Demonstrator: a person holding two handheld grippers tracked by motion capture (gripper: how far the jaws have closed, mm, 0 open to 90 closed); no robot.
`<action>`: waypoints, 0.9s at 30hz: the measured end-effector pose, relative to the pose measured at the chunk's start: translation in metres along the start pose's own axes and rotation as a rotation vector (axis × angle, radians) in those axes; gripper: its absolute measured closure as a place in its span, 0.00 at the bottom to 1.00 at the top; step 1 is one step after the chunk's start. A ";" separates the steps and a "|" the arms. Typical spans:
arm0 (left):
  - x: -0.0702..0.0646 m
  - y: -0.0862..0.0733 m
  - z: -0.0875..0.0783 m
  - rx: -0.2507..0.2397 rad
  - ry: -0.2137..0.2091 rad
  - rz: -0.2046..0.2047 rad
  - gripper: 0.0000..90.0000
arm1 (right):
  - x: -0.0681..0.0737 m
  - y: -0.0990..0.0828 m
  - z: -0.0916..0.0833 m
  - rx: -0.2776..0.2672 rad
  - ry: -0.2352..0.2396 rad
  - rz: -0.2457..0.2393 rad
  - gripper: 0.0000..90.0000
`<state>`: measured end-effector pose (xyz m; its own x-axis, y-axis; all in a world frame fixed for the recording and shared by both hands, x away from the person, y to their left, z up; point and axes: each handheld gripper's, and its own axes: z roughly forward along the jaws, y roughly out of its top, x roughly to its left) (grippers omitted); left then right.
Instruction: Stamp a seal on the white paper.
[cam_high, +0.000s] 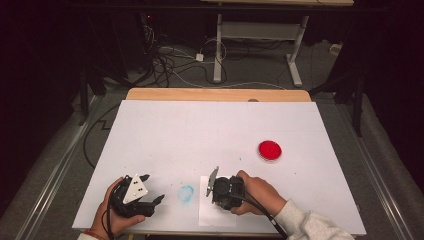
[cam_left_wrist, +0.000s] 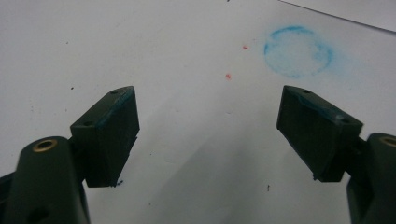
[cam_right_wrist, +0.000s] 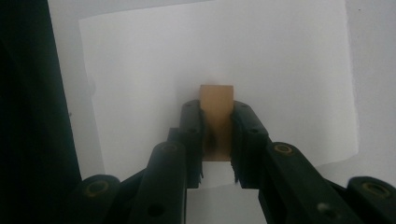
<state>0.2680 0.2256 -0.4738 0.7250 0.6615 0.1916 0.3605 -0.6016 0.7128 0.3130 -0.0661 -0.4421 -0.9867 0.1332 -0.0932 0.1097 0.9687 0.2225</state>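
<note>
Right gripper (cam_right_wrist: 217, 140) pinches a small tan block (cam_right_wrist: 216, 105) — flat-faced, matte — over white paper (cam_right_wrist: 280, 70).

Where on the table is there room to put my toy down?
The far half of the table is bare, from the back edge down to the red disc. Also free: the left side beyond the left gripper. The near edge is crowded: blue ring stain, paper sheet and right gripper.

No legible text, labels, brand names, numbers or signs are present on the surface (cam_high: 165, 130), the paper sheet (cam_right_wrist: 280, 60) or either hand-held gripper.
</note>
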 end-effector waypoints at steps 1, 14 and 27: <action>0.000 0.000 0.000 0.001 0.000 0.000 0.23 | 0.000 0.000 0.000 0.003 0.000 -0.001 0.86; 0.000 0.000 0.002 0.011 -0.002 0.000 0.23 | 0.000 -0.001 0.000 -0.007 0.002 -0.001 0.86; -0.002 0.001 0.004 0.017 -0.008 0.005 0.23 | 0.001 -0.002 0.000 -0.010 -0.008 -0.001 0.85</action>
<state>0.2688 0.2223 -0.4761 0.7313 0.6551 0.1900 0.3668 -0.6126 0.7001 0.3113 -0.0680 -0.4425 -0.9858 0.1338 -0.1016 0.1073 0.9667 0.2325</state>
